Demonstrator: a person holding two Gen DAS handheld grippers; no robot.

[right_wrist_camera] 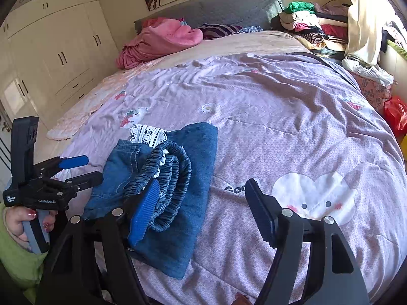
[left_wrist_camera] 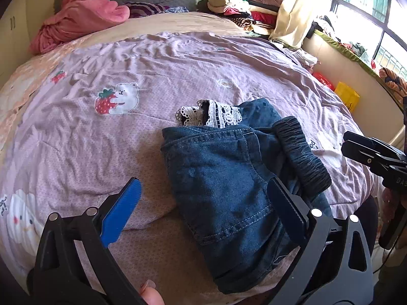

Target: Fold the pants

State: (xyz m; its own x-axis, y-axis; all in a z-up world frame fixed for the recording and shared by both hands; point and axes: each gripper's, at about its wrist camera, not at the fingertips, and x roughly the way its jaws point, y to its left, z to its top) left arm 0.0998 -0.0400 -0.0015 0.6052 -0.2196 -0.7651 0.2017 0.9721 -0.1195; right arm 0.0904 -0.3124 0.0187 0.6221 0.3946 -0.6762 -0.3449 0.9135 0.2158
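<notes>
Dark blue denim pants (left_wrist_camera: 229,185) lie folded into a compact bundle near the front edge of the bed, with white lace trim (left_wrist_camera: 211,114) poking out at the far end and the gathered elastic waistband (left_wrist_camera: 302,152) on top at the right. They also show in the right wrist view (right_wrist_camera: 178,178). My left gripper (left_wrist_camera: 206,193) is open and empty, its jaws wide over the bundle's near left part. My right gripper (right_wrist_camera: 203,198) is open and empty, just right of the waistband (right_wrist_camera: 168,178). It also shows in the left wrist view (left_wrist_camera: 356,145), and the left gripper in the right wrist view (right_wrist_camera: 84,169).
The bed has a lilac quilt (left_wrist_camera: 165,63) with bear and strawberry prints. A pink blanket (left_wrist_camera: 81,20) lies by the headboard. Stacked clothes (left_wrist_camera: 236,7) sit at the far right corner. White wardrobes (right_wrist_camera: 58,50) stand left; yellow (left_wrist_camera: 347,96) and red bags (right_wrist_camera: 396,114) lie right.
</notes>
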